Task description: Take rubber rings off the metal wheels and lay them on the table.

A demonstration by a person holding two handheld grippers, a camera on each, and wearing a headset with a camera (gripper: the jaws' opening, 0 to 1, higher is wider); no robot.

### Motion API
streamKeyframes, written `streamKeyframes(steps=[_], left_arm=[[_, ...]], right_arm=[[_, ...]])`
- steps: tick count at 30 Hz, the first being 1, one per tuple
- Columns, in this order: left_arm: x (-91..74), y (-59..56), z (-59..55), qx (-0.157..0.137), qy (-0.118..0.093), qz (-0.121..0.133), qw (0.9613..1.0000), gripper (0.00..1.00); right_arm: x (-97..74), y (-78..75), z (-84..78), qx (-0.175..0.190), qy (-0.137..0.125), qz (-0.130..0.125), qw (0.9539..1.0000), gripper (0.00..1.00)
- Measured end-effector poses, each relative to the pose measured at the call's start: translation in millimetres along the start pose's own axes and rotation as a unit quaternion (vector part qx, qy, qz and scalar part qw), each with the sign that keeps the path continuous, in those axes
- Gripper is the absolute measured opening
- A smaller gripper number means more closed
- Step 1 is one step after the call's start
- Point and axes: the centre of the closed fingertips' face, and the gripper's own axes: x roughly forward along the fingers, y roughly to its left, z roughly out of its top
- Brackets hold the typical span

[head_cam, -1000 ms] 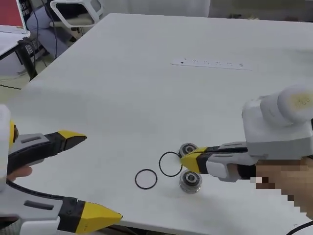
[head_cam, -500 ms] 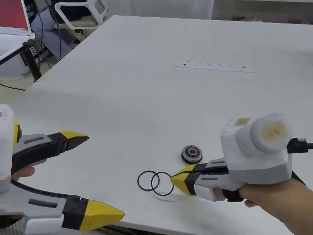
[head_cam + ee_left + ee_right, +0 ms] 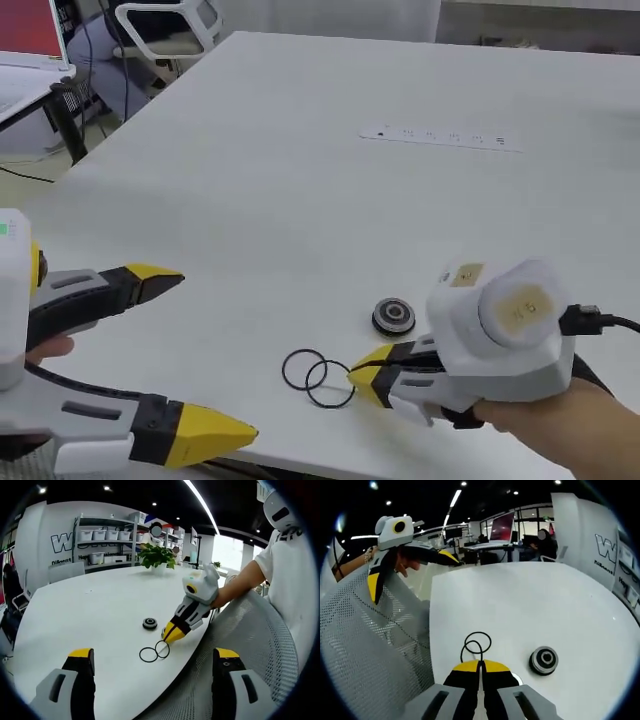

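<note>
Two black rubber rings overlap on the white table [image 3: 300,180]: one ring [image 3: 303,368] lies free, and the other ring [image 3: 331,386] reaches the tip of my right gripper [image 3: 364,378]. That gripper is shut, and its yellow tips [image 3: 480,663] pinch the near edge of the ring [image 3: 470,652]. One metal wheel [image 3: 393,316] lies flat just beyond it, also visible as the wheel [image 3: 543,660]. My left gripper [image 3: 200,355] hovers wide open at the near left, off the table edge, holding nothing. From it I see the rings [image 3: 155,651], wheel [image 3: 150,623] and right gripper [image 3: 168,635].
A white power strip [image 3: 440,137] lies far across the table. The table's near edge runs just below the rings. A mesh chair back [image 3: 365,630] stands beside the table, and an office chair [image 3: 160,25] at the far left corner.
My right gripper pulled a ring toward the near edge and brought it down overlapping the first ring. One of the two wheels is now hidden behind the gripper. The left gripper stayed open.
</note>
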Motion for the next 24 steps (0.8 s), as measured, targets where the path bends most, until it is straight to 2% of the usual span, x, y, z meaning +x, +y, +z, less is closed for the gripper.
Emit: streamKeyframes(steps=[6,17,19,21,24], left_arm=[[0.2,-0.8,0.2,0.0,0.0,-0.002,1.0,0.97],[0.6,-1.6,-0.7,0.0,0.003,-0.005,1.0,0.97],[0.6,-1.5,-0.8,0.001,0.003,-0.005,1.0,0.97],[0.7,-1.5,-0.9,0.0,0.003,-0.006,1.0,0.97],[0.9,-1.6,-1.1,0.0,0.004,-0.006,1.0,0.97]], right_arm=[[-0.6,-5.7,-2.7,-0.002,0.007,-0.009,0.9999,0.0],[-5.3,-12.0,2.1,0.01,-0.002,-0.017,0.9998,0.02],[-7.7,-14.1,4.4,0.015,-0.006,-0.018,0.9997,0.02],[-9.8,-14.9,5.7,0.049,-0.004,-0.017,0.9986,0.04],[-14.8,-17.8,13.7,0.048,-0.015,-0.02,0.9986,0.08]])
